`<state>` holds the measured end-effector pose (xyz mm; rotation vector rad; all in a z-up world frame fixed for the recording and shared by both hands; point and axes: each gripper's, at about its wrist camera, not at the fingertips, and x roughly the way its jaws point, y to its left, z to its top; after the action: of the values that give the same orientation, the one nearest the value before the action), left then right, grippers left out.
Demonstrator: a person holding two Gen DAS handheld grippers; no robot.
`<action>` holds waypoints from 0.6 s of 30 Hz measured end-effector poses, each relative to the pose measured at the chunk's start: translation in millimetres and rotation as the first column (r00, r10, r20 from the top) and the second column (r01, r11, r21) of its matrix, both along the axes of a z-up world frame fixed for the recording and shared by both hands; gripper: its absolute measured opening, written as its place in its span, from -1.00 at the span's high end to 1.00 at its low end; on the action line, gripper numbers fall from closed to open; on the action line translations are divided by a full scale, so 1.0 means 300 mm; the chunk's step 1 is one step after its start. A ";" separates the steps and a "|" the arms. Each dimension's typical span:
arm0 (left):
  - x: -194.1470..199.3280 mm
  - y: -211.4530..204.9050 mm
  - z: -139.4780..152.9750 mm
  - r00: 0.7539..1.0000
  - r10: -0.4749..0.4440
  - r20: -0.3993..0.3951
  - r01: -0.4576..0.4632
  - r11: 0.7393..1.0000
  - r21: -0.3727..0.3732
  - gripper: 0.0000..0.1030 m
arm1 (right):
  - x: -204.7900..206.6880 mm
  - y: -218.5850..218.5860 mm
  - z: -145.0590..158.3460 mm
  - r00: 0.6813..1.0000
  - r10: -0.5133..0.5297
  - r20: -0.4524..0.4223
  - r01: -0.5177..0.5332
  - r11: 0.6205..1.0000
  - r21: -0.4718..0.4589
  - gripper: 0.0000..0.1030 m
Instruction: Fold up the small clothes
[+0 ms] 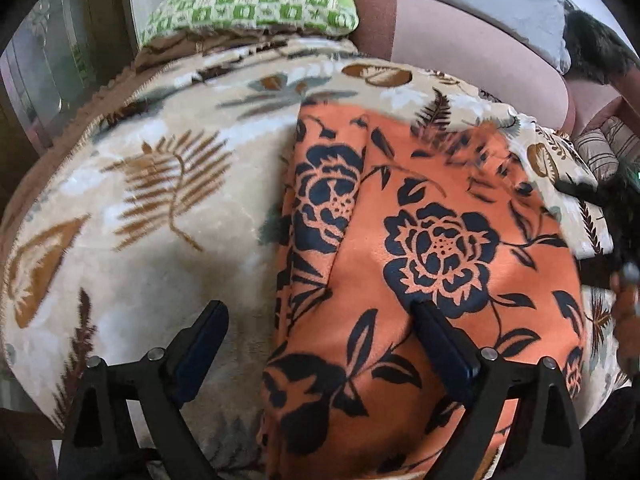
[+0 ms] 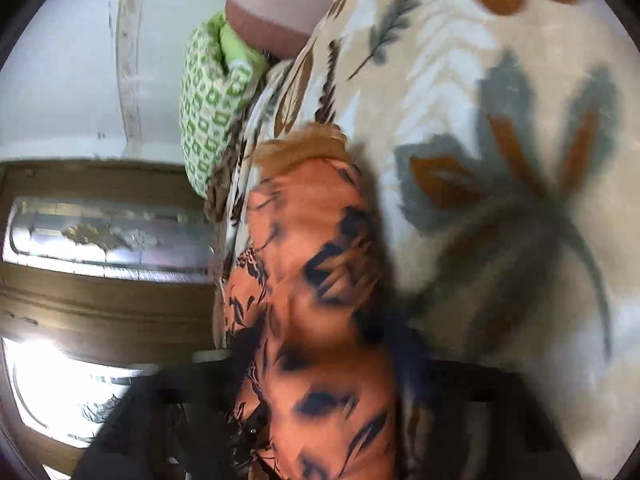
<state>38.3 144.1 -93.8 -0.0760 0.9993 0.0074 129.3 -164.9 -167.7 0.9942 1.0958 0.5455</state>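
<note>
Across the right half of the left wrist frame, an orange cotton garment with black flowers [image 1: 432, 240] lies on a beige leaf-patterned blanket [image 1: 140, 200]. Left hand-held gripper [image 1: 320, 316] gapes empty astride its edge; the right hand-held gripper [image 2: 320, 364] is blurred, seemingly wide. Pinch edges squarely.

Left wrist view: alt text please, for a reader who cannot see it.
An orange garment with dark blue flowers lies folded on a beige leaf-print blanket, the left gripper above its left edge with jaws wide open. A green patterned pillow sits behind.

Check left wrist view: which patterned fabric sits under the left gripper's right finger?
The orange cloth with dark flowers; the beige leaf-print blanket lies beneath it, the green checked pillow far behind.
</note>
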 end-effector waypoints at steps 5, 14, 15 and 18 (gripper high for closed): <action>-0.073 -0.022 0.092 0.992 -0.056 0.110 0.059 0.998 -0.023 -0.83 | -0.123 0.039 -0.033 0.994 0.111 0.003 -0.110 0.991 0.071 -0.66; -0.042 0.018 -0.053 1.000 -0.015 -0.006 0.014 1.000 -0.027 -0.86 | -0.197 0.140 0.043 0.985 0.144 0.096 -0.132 0.984 -0.123 0.25; -0.042 0.013 -0.053 1.000 -0.023 0.000 0.023 1.000 -0.012 -0.86 | -0.209 0.143 0.032 0.988 0.123 0.092 -0.110 0.984 -0.141 0.25; -0.031 0.021 -0.056 1.000 -0.023 -0.015 0.023 0.999 -0.040 -0.85 | -0.198 0.095 -0.103 0.997 0.079 -0.012 -0.080 0.997 -0.007 0.20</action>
<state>29.0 150.4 -110.6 -0.1009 1.0156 -0.0332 69.8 -136.3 -198.4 0.9514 1.1508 0.6002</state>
